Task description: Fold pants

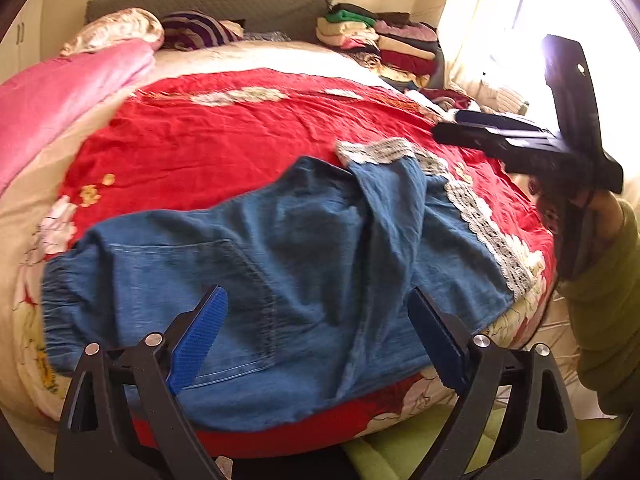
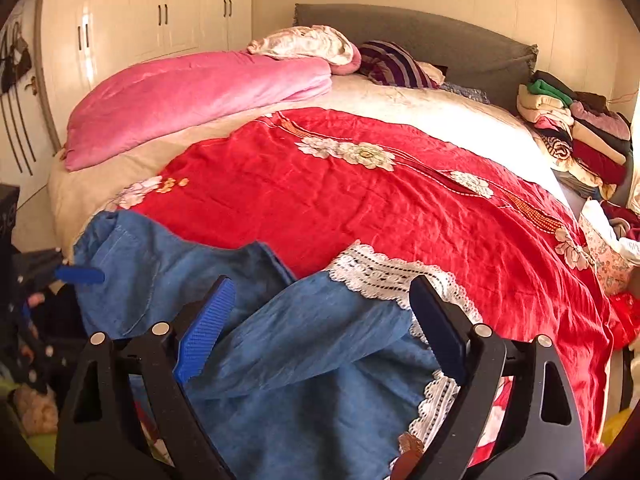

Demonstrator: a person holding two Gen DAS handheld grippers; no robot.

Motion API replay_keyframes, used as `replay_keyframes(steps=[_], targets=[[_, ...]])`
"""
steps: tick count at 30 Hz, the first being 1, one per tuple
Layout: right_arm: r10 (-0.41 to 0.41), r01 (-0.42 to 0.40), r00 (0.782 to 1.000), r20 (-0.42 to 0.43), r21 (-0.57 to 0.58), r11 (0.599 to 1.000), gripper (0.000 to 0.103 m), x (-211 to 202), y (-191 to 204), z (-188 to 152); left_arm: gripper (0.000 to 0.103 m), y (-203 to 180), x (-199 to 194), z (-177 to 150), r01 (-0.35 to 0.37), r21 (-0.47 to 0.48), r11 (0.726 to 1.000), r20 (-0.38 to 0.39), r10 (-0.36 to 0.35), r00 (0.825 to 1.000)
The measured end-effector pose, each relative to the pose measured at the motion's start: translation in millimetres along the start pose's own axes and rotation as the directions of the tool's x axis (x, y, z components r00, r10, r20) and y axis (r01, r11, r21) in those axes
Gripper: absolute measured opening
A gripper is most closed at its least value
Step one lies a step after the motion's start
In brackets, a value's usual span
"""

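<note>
On the bed (image 1: 240, 128) — pants (image 1: 248, 272) (blue, lace-hemmed), both grippers gaping.

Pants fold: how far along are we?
Done: the blue pants lie on the red bedspread, one lace-cuffed leg crossed over the other. In hand: nothing; the left gripper and right gripper are open above the denim. Left: smoothing the rumpled cloth and folding it shorter.

A red floral bedspread (image 2: 360, 208) covers the near part of the bed, with a folded pink blanket (image 2: 192, 100) along its left side. A striped pillow (image 2: 394, 65) lies against the grey headboard (image 2: 440, 40), a stack of folded clothes (image 2: 576, 128) sits at the right corner, and white wardrobe doors (image 2: 160, 12) stand behind.
</note>
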State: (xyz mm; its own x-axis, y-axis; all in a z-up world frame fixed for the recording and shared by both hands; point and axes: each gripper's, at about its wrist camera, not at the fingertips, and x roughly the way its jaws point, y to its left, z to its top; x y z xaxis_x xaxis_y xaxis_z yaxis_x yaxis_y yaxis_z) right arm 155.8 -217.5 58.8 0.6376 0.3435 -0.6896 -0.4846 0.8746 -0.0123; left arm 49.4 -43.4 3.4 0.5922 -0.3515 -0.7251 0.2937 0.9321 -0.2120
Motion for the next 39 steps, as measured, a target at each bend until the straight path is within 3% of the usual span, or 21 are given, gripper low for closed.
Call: replay_keyframes(steps=[3, 7, 10, 22, 23, 25, 27, 28, 33, 39], targets=[[-0.006, 0.006, 1.0, -0.025, 0.018, 1.0, 0.083, 15, -13, 10, 0.087, -3, 14, 2, 0.038, -0.005, 0.999, -0.029, -0.038, 0.999], [-0.025, 0.026, 0.997, -0.076, 0.014, 1.0, 0.083, 48, -26, 26, 0.063, -6, 39, 9, 0.082, -0.015, 0.997, -0.078, -0.083, 0.993], [-0.021, 0.024, 0.99, -0.141, 0.016, 1.0, 0.083, 78, -30, 35, 0.053, -18, 60, 10, 0.103, 0.006, 0.995, -0.117, -0.102, 0.988], [-0.064, 0.064, 0.932, -0.356, -0.01, 0.998, 0.079, 176, -28, 37, 0.051, -22, 91, 11, 0.112, 0.008, 0.994, -0.104, -0.11, 0.989], [-0.071, 0.071, 0.926, -0.371, -0.013, 0.997, 0.074, 182, -28, 36, 0.049, -24, 91, 11, 0.107, 0.016, 0.994, -0.101, -0.105, 0.989], [-0.045, 0.044, 0.916, -0.399, -0.013, 0.999, 0.034, 191, -30, 31, 0.043, -25, 90, 9, 0.115, 0.018, 0.993, -0.1, -0.113, 0.989], [0.004, 0.0, 0.921, -0.39, 0.01, 1.0, 0.015, 190, -31, 30, 0.043, -25, 90, 11, 0.117, 0.022, 0.993, -0.094, -0.115, 0.989], [0.007, -0.005, 0.929, -0.37, 0.007, 1.0, 0.01, 182, -31, 31, 0.043, -26, 89, 11, 0.12, 0.026, 0.992, -0.091, -0.117, 0.989], [0.045, -0.027, 0.972, -0.231, 0.079, 0.997, 0.008, 121, -45, 37, 0.047, -28, 85, 11, 0.129, 0.031, 0.991, -0.074, -0.127, 0.989], [0.049, -0.029, 0.992, -0.115, 0.166, 0.986, 0.007, 56, -71, 29, 0.051, -31, 86, 12, 0.117, 0.039, 0.992, -0.054, -0.115, 0.992]])
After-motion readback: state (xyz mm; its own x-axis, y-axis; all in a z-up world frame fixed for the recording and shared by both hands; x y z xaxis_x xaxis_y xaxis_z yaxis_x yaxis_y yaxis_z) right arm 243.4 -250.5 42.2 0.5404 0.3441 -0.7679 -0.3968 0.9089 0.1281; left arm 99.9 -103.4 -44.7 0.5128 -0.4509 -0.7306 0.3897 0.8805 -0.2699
